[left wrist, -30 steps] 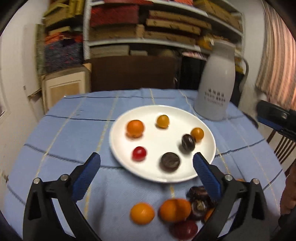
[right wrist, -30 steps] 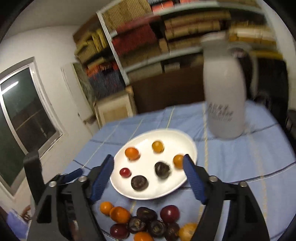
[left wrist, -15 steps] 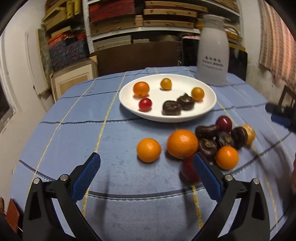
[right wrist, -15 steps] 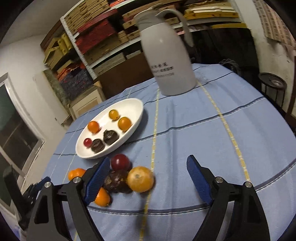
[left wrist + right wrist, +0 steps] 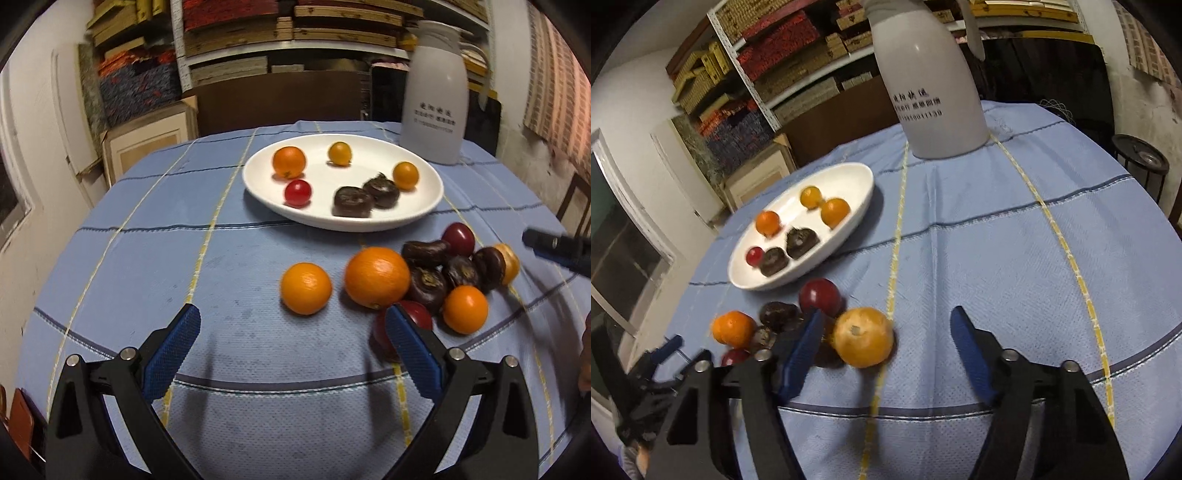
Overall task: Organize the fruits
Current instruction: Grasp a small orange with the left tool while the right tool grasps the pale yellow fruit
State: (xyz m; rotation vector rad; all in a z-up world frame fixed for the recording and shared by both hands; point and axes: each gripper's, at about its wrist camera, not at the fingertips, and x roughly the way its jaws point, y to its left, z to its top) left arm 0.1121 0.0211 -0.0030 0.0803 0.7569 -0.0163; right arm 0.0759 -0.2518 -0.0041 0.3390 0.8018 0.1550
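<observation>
The right tool [image 5: 886,332] had just been closing, its jaws apart around an orange [image 5: 863,337] without touching, while the left tool [image 5: 291,325] gaped empty over the counter [image 5: 147,258].

- Left gripper [image 5: 291,325] fingers [image 5: 171,349] spread, empty, above the blue-clothed bench [image 5: 147,258].
- Round white ceramic plate [image 5: 424,206] holds six fruits.
- Loose round orange fruit [image 5: 306,288] lies ahead.

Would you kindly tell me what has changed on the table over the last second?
Both grippers have come down from above the plate toward the loose fruit on the cloth. The right gripper has just been closing its jaws, with a yellow-orange fruit between them but not yet pinched. The left gripper stays open and empty. The six fruits on the plate, the loose pile and the white jug have not moved.
</observation>
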